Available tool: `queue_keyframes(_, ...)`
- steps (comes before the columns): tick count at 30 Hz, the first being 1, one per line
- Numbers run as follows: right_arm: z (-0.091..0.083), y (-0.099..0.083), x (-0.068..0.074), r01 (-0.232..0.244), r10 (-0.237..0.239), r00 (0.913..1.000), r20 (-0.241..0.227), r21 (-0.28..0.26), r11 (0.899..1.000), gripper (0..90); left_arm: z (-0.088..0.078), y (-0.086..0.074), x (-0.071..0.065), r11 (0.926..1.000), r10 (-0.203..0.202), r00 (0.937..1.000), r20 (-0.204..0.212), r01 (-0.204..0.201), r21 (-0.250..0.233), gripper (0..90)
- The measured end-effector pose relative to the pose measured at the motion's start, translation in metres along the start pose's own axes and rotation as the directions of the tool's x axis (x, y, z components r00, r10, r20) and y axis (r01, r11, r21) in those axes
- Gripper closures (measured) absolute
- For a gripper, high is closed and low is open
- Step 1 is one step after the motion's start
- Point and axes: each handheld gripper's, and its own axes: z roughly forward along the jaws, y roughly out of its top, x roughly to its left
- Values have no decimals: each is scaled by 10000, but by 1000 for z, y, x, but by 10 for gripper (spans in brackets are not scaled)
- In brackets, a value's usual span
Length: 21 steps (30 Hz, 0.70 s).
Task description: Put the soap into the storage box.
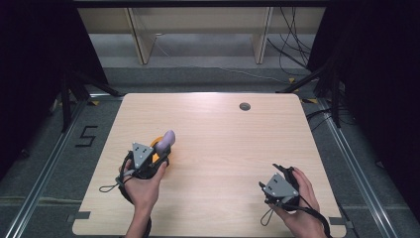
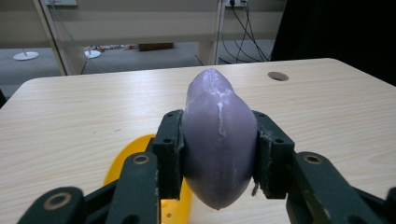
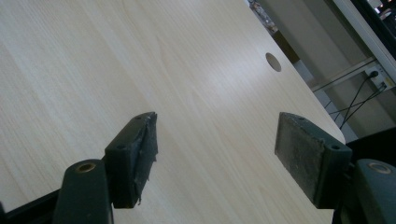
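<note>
Gripping the purple eggplant [image 2: 218, 140] upright, the left fingers [image 2: 169, 154] are hovering just above the yellow dish [image 2: 122, 163]; right fingers [image 3: 133, 156] are idling released.

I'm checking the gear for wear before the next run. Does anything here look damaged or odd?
Yes. The pad edges on the right gripper look frayed, with ragged bits hanging off its fingertips. The left gripper, clamped on the purple object, shows similar chipped pad edges. The table looks unmarked.
</note>
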Motion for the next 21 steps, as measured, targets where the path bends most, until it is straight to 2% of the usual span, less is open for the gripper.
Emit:
queue_keyframes(6, 0, 1, 0, 59, -59, 10000, -56, 58, 10000, 307, 6, -2, 9, 10000, 21, 9993, -385, -18, 84, 586)
queue_keyframes(8, 0, 1, -1, 272, -273, 9995, -147, -29, 9996, 307, 9, -4, 11, 9999, 4, 9985, -554, 4, 151, 586)
queue_keyframes(10, 0, 1, 1, 79, -79, 10000, -7, -77, 9999, 308, 13, -7, 14, 9998, 8, 9978, -659, 6, 222, 586)
queue_keyframes(18, 0, 1, 0, 117, -117, 9998, -154, 39, 9999, 314, 29, -19, 20, 9977, 120, 9944, -1046, -49, 671, 586)
queue_keyframes(19, 1, 1, 0, 223, -223, 9997, -133, -23, 9997, 314, 31, -21, 20, 9977, 58, 9944, -1055, 14, 677, 586)
queue_keyframes(21, 1, 1, 1, 127, -127, 9999, -53, -36, 9999, 315, 34, -23, 21, 9970, 128, 9932, -1159, -38, 777, 586)
